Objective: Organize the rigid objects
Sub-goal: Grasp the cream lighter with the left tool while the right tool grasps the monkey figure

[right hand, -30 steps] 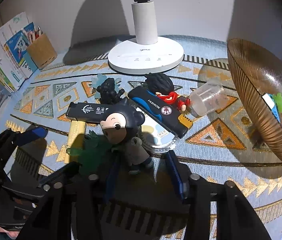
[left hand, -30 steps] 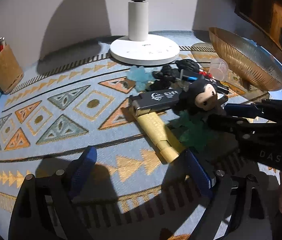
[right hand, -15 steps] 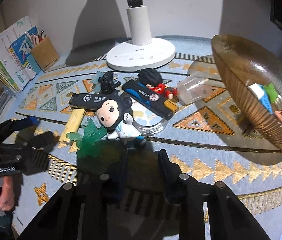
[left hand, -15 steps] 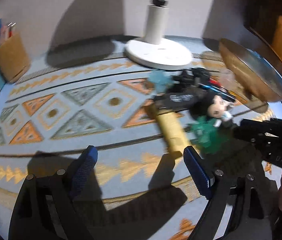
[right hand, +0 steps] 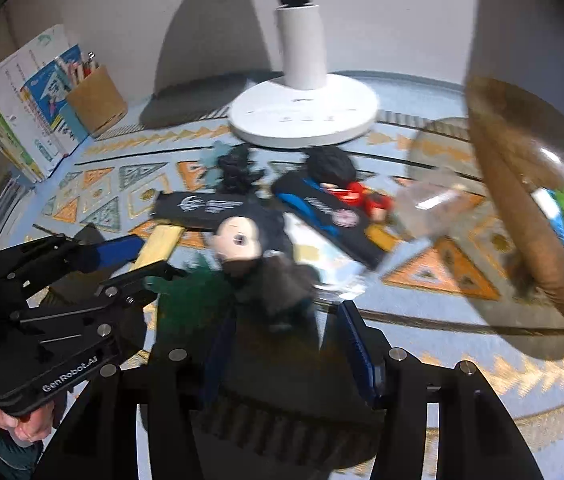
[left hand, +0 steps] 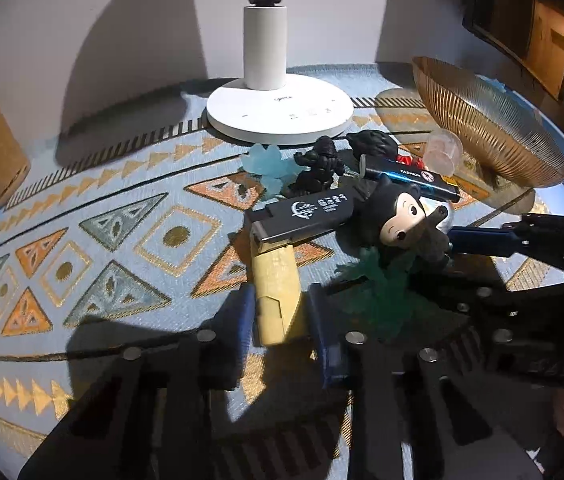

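Left gripper (left hand: 280, 318) jaws pinch the stiff, light yellow rectangular block (left hand: 276, 294) at its near end; right gripper (right hand: 282, 344) jaws are spread.

The cloth (left hand: 130, 184) on the surface is pale blue, patterned with orange, grey-green and gold triangles and diamonds, plus black-and-gold striped bands. The lamp (left hand: 278, 112) is white. The block (left hand: 276, 296) is pale yellow, the case (left hand: 301, 216) above it black with white lettering. The figurine (left hand: 397, 216) has black hair and a peach face. The leaf (left hand: 377, 292) is dark green (another (left hand: 272, 166), near the lamp, is pale blue). The bowl (left hand: 481, 132) is amber and ribbed. The left hand-held gripper (left hand: 282, 320) is black with blue pads (left hand: 242, 312).
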Action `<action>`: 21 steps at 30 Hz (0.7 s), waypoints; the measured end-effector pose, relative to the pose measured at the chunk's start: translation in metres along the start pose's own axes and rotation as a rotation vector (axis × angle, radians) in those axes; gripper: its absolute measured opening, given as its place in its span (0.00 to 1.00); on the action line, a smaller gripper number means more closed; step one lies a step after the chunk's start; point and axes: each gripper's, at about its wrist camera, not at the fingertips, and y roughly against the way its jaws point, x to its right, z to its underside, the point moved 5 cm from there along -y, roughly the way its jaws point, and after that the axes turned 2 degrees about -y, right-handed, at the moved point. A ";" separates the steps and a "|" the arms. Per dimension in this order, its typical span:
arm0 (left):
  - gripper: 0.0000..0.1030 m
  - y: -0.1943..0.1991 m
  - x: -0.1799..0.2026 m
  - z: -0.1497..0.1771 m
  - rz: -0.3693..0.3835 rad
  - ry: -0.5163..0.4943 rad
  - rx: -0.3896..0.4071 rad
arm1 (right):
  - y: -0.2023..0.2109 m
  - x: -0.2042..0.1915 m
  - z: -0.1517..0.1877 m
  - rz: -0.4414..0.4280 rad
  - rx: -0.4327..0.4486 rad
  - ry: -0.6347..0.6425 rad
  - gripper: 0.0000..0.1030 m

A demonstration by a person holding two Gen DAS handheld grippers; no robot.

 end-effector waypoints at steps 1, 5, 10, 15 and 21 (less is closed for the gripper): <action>0.22 0.000 -0.002 0.001 0.007 0.006 0.000 | -0.001 -0.004 -0.001 0.016 0.012 0.008 0.44; 0.21 0.012 -0.007 0.014 0.032 0.006 -0.005 | 0.003 -0.008 0.005 0.056 0.020 0.035 0.25; 0.21 0.040 -0.010 0.054 0.067 -0.020 -0.019 | 0.041 -0.006 0.041 0.152 0.073 0.054 0.25; 0.21 0.056 -0.016 0.076 0.073 -0.020 -0.027 | 0.068 0.004 0.092 0.101 0.050 -0.032 0.25; 0.42 0.047 -0.013 0.067 0.040 0.004 -0.024 | 0.063 0.002 0.096 0.058 0.032 -0.047 0.46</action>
